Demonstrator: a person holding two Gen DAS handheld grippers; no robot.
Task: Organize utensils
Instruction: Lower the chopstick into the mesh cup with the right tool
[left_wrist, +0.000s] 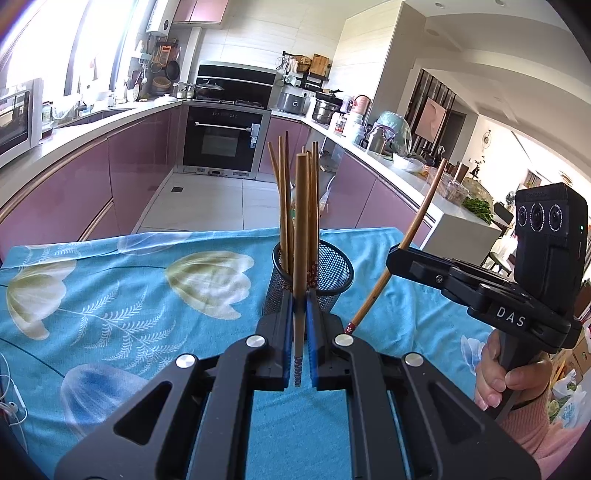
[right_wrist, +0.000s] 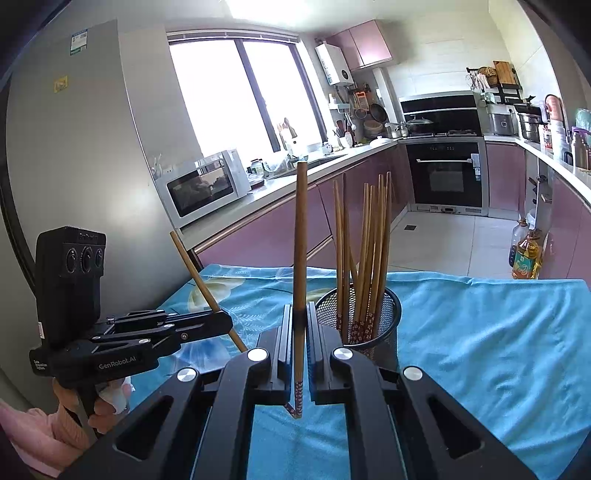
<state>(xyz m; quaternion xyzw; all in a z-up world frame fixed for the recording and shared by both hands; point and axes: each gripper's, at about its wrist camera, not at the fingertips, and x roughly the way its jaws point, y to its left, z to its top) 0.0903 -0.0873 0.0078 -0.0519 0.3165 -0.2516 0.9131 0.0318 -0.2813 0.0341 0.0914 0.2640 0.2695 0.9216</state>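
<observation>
A black mesh holder (left_wrist: 334, 271) stands on the blue flowered cloth (left_wrist: 129, 295) with several wooden chopsticks (left_wrist: 282, 206) upright in it. My left gripper (left_wrist: 299, 295) is shut on one wooden chopstick (left_wrist: 301, 229), held upright just in front of the holder. My right gripper (right_wrist: 299, 312) is shut on another chopstick (right_wrist: 300, 240), upright and just left of the holder (right_wrist: 384, 314). Each view shows the other gripper from the side: the right gripper (left_wrist: 395, 256) with its slanted chopstick (left_wrist: 417, 229), and the left gripper (right_wrist: 223, 321) with its slanted chopstick (right_wrist: 201, 280).
The cloth-covered table (right_wrist: 498, 350) ends at a far edge with tiled floor beyond. Purple cabinets and counters run along both sides toward an oven (left_wrist: 221, 142). A microwave (right_wrist: 201, 188) sits on the counter, oil bottles (right_wrist: 524, 254) stand on the floor, and a white cable (left_wrist: 11, 402) lies at the cloth's left edge.
</observation>
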